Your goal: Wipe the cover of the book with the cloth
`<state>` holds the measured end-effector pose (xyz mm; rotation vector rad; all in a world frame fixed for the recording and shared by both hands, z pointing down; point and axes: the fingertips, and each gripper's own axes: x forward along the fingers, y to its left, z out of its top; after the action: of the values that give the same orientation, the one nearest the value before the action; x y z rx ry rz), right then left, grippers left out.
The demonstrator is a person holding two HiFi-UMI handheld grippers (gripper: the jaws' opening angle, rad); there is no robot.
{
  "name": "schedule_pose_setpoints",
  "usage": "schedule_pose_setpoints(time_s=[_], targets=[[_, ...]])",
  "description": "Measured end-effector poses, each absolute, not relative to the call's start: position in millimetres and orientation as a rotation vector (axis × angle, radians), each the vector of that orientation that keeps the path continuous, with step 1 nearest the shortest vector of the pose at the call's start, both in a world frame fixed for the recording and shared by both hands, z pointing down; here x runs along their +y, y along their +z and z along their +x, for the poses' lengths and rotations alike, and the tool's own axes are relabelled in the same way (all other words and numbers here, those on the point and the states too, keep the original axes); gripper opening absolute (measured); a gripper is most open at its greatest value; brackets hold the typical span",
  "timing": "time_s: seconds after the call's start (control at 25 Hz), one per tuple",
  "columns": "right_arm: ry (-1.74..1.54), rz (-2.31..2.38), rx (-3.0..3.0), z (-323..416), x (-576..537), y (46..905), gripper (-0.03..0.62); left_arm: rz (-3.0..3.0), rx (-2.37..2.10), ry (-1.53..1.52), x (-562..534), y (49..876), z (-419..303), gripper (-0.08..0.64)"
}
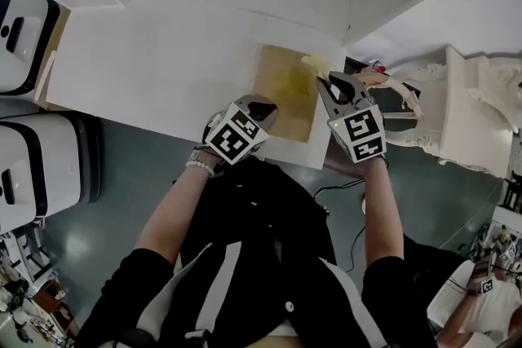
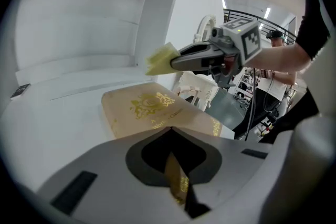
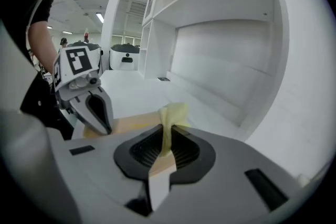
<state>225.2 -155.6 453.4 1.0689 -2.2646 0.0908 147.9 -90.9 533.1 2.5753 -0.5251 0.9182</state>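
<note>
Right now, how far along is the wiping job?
Done: the left gripper is clamped on the near corner of the book, steadying it, and the right gripper is shut on the yellow cloth. In hand: the cloth hangs over the cover's right side, seemingly not touching it. Left: the wiping itself; no wiped patch shows.

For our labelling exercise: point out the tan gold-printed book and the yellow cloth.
tan gold-printed book [image 2: 150,105], left gripper view, cover's gold crest.
yellow cloth [image 3: 174,113], right gripper view, free upper fold.
</note>
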Motion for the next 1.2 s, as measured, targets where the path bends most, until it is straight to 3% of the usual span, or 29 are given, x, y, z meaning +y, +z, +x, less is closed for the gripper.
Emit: schedule_pose_setpoints(time_s=[0.36,1.2], targets=[[0.135,1.092,-2.161,232,-200,492,0.038,2.556,-0.530,0.922,-90,532,149,-0.001],[0.212,0.877,-2.255,194,-133,518,0.038,2.575,-0.557,0.916,-91,532,148,0.000]])
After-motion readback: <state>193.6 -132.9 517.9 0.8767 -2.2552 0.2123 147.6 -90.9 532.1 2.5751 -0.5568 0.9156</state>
